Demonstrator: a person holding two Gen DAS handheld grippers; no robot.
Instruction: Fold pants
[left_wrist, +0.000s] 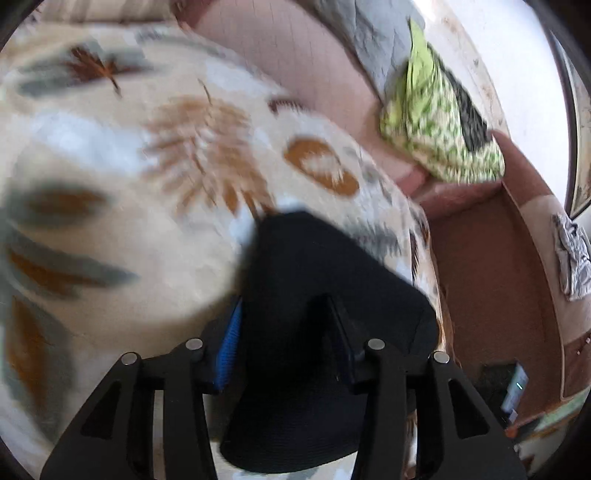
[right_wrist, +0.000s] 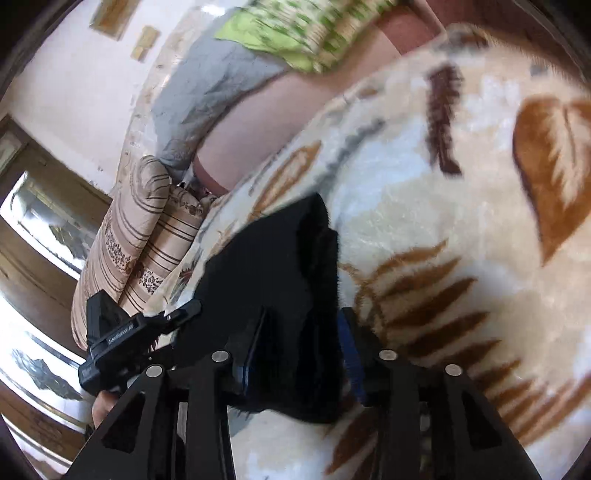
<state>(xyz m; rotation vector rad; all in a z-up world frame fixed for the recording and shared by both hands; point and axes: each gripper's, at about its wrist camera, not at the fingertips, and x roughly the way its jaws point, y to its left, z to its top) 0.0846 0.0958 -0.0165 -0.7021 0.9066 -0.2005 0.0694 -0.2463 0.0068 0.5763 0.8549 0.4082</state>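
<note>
The black pants (left_wrist: 317, 295) hang bunched between the fingers of my left gripper (left_wrist: 284, 332), which is shut on them above a cream blanket with brown leaves (left_wrist: 129, 221). In the right wrist view my right gripper (right_wrist: 303, 343) is shut on another part of the same black pants (right_wrist: 273, 266), held over the blanket (right_wrist: 461, 221). The left gripper (right_wrist: 122, 343) shows at the left of that view, close beside the cloth. Both views are blurred by motion.
A pink sofa back (left_wrist: 295, 55) runs behind the blanket, with a green patterned cushion (left_wrist: 443, 122) and a grey cloth (left_wrist: 369, 29) on it. A striped bolster (right_wrist: 136, 236) lies at the sofa's end. Brown floor (left_wrist: 491, 280) lies beside the sofa.
</note>
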